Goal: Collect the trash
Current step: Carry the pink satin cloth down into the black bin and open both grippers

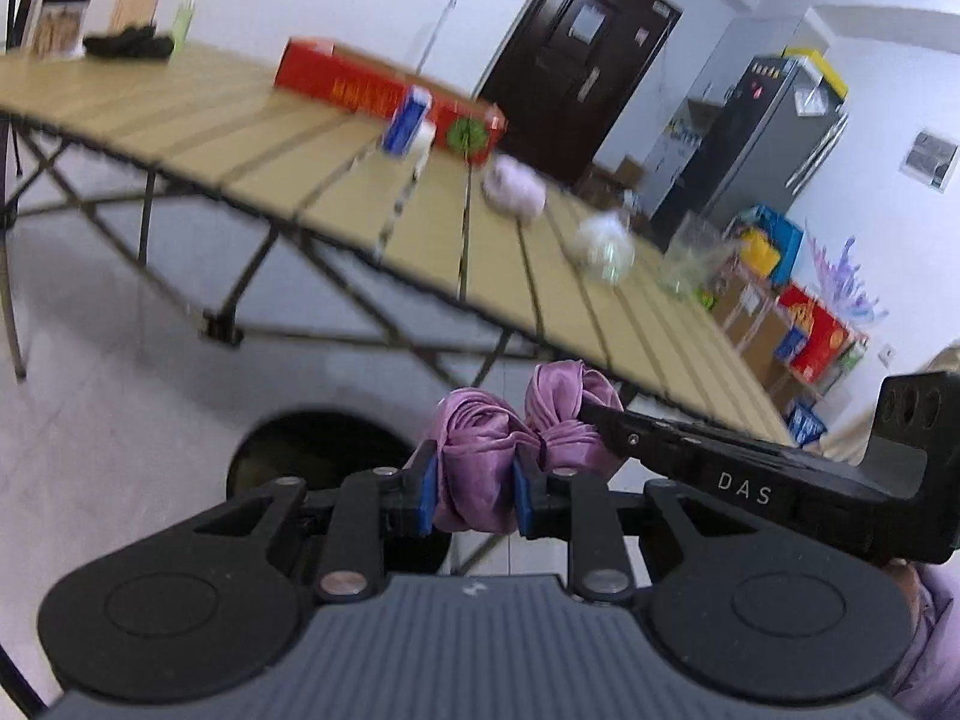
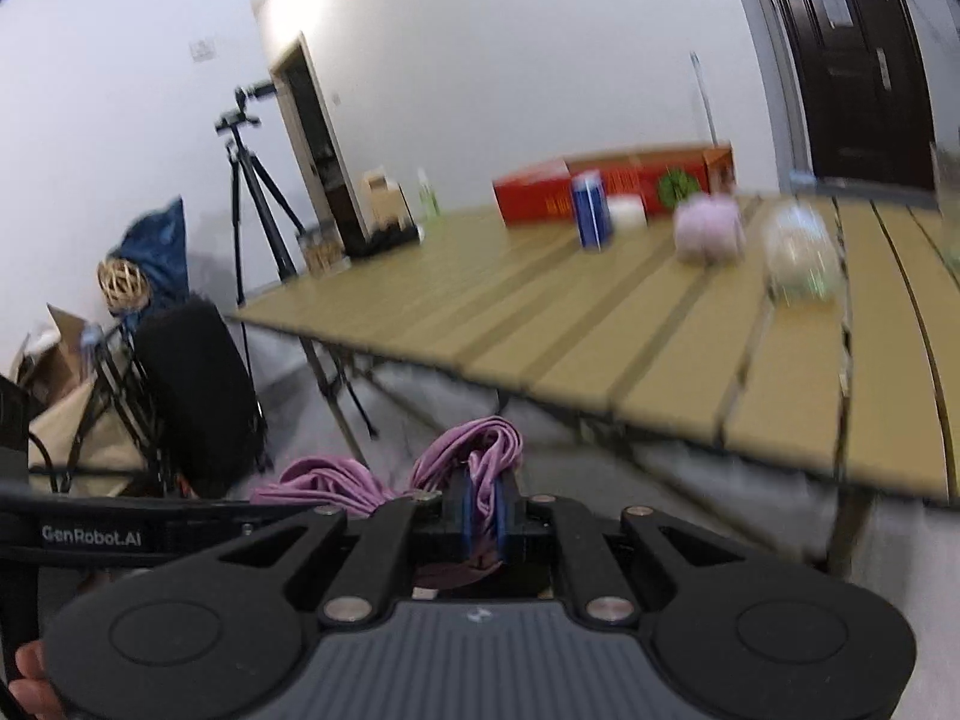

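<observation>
Off-table: crumpled purple bag [image 1: 480, 450].

Shiny purple cloth [image 1: 474, 468] bunches between the blue rubbery pads [image 1: 427, 495] of the matt black plastic tongs; beyond, a slatted matt table [image 1: 252, 138].

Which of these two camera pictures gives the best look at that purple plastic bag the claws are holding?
The left wrist view: the purple bag bulges in knotted folds between the left claw, its blue pads visible on each side. The right wrist view shows only thin bunched strips of it pinched in the right claw.
</observation>
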A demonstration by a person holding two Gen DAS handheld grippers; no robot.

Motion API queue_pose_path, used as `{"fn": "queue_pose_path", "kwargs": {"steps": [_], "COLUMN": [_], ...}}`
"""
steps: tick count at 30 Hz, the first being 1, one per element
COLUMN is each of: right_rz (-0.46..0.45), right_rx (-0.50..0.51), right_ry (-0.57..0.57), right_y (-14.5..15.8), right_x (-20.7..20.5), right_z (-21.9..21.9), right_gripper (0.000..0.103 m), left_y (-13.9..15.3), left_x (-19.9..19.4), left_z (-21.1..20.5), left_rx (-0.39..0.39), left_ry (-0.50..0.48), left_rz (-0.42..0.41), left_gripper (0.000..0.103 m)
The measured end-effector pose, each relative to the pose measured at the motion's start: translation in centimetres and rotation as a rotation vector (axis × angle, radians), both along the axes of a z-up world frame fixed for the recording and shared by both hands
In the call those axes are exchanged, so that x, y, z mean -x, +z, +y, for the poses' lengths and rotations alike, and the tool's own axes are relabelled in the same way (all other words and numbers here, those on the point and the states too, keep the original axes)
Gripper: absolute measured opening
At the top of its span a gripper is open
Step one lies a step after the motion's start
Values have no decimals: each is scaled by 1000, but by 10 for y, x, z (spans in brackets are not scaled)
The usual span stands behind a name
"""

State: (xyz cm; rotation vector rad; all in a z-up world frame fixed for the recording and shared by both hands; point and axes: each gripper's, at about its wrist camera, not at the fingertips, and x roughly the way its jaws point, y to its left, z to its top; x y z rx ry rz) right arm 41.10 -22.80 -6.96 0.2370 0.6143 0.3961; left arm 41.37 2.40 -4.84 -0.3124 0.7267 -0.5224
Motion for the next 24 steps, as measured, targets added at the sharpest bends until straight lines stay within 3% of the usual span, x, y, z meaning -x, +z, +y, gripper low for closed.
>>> {"fn": "queue_pose_path", "kwargs": {"steps": [5,8,9,10,12,13,17,21,24], "right_rz": [50,132,157,181,279,342,404,423,426], "right_rx": [9,37,60,69,66,40,27,59,57], "right_ry": [-27,-32,-40,-79,-115,-146,-170,-160,-127], "right_y": [-7,-23,-32,-44,-68,-79,-90,-92,-92], "right_x": [-12,-40,-52,-62,-77,-80,-78,-76,-79], "right_z": [-2,4,8,8,5,0,-9,-7,-4], "right_gripper": [7,13,15,22,36,36,38,45,45], "left_y": [-9,-29,-38,-48,-72,-83,-103,-95,-90], "left_x": [-17,-51,-63,-73,-88,-92,-95,-94,-92], "left_z": [-4,-8,-11,-14,-18,-20,-28,-30,-33], "left_rx": [3,-25,-48,-72,-151,-202,-326,-326,-324], "left_ry": [9,40,43,43,99,123,131,149,141], "left_rz": [43,145,187,213,283,321,363,332,316], "left_gripper": [26,31,41,60,64,64,69,80,80]}}
